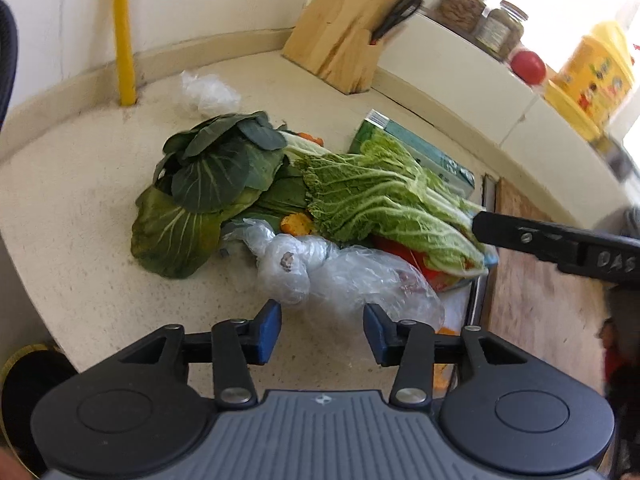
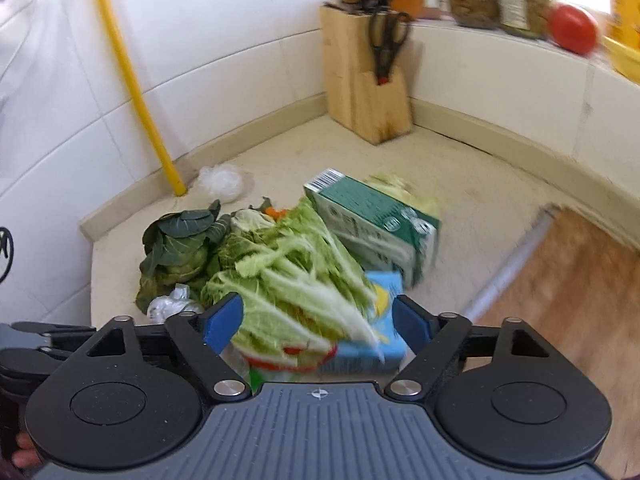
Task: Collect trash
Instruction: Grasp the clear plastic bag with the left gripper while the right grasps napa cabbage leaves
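Trash pile sits on the counter (image 2: 460,168) in front of the knife block (image 2: 364,92): napa cabbage leaves (image 2: 296,272) on top, long axis running from the block side toward the right gripper (image 2: 320,320), stalk ends nearest it. Right is the closer one; its jaws are spread wide, straddling the stalks and the blue carton (image 2: 380,336) underneath, contact unclear through blur, nothing clamped. Green carton (image 2: 372,224) lies just behind. Left gripper (image 1: 322,330) is open too, empty, crumpled plastic bag (image 1: 340,276) right ahead of its tips.

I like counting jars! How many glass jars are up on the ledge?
2: a bigger jar nearest the knife block, and a smaller jar beside the tomato. More may be hidden.
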